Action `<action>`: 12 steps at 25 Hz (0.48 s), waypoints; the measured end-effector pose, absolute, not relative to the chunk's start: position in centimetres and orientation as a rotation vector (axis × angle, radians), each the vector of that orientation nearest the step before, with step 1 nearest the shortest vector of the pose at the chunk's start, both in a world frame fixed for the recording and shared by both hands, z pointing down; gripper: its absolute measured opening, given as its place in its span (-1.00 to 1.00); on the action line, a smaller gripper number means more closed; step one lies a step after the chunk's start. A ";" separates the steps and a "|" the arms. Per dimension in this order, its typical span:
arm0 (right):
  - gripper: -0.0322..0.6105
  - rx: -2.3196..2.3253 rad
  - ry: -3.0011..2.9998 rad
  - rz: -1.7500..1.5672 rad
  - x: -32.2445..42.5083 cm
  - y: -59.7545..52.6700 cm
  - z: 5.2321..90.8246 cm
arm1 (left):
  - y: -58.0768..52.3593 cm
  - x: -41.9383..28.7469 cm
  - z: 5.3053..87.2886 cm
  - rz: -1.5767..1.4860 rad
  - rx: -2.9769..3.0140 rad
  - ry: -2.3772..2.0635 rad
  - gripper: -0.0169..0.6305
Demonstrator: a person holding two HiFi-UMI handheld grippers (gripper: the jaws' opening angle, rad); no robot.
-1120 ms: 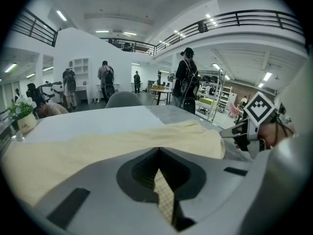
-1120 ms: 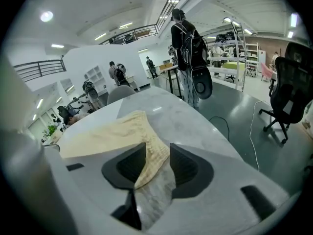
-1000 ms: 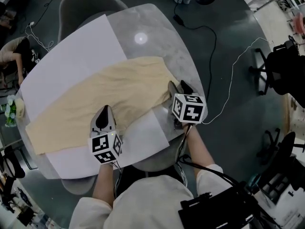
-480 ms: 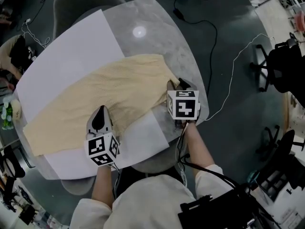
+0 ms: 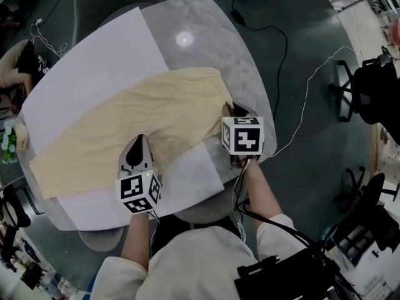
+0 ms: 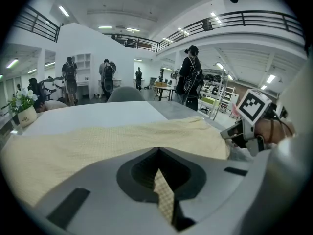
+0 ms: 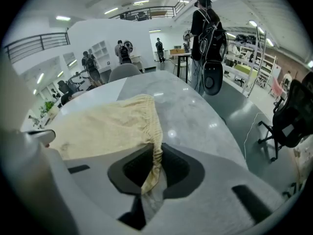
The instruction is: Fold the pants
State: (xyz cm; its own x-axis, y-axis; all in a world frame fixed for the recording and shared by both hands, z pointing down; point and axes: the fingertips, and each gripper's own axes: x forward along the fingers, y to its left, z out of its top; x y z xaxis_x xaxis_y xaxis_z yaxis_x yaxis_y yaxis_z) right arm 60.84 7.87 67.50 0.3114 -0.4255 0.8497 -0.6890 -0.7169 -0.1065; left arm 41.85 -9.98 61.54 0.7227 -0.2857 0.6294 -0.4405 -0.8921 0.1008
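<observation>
Cream pants lie spread flat across a round grey marble desk, partly over white paper sheets. The gathered waistband is at the person's right and the legs run off toward the far left edge.

The left gripper has its jaws closed on a thin fold of the checked weave along the near edge of a leg. The right gripper has just been closing, and its jaws now stand narrow with the near corner of the elastic waistband pinched between them. Both pinch points sit on the side of the garment nearest the person, well apart from each other.

The cloth looks light, thin and quite limp. It should sag between the two holds once lifted, and trail rather than keep any shape. On smooth paper and polished stone it will likely slide easily, so the far side may creep along if the near edge is dragged instead of raised. It is not fragile, and a firm pinch should do no harm.

The ruffled waistband is the thicker, bulkier part and probably gives the surer purchase. The single layer held at the leg is thin and could slip out of a loose grip. Edge holds like these two, spaced along one long side, seem the sensible places to grip for carrying that side over onto the other.
</observation>
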 end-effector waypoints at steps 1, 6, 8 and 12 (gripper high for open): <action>-0.77 2.319 -1.023 1.383 60.7 7.8 67.3 | -10.1 41.7 61.4 0.917 2.683 -0.582 -0.94; -0.78 2.361 -1.087 1.402 60.1 7.2 65.4 | -11.2 40.4 60.4 0.882 2.670 -0.626 -0.94; -0.78 2.365 -1.113 1.399 59.8 6.7 64.5 | -11.5 39.6 60.1 0.868 2.656 -0.642 -0.93; -0.78 2.361 -1.161 1.370 58.8 5.3 62.3 | -12.3 37.3 59.6 0.849 2.616 -0.667 -0.94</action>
State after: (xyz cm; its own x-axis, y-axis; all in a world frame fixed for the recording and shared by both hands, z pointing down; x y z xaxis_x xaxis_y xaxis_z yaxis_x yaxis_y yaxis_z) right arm 58.84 5.29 62.31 0.2727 -0.5381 0.7976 -0.6988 -0.6805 -0.2202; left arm 37.28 -12.34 59.60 0.7160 -0.3330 0.6136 -0.5171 -0.8434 0.1457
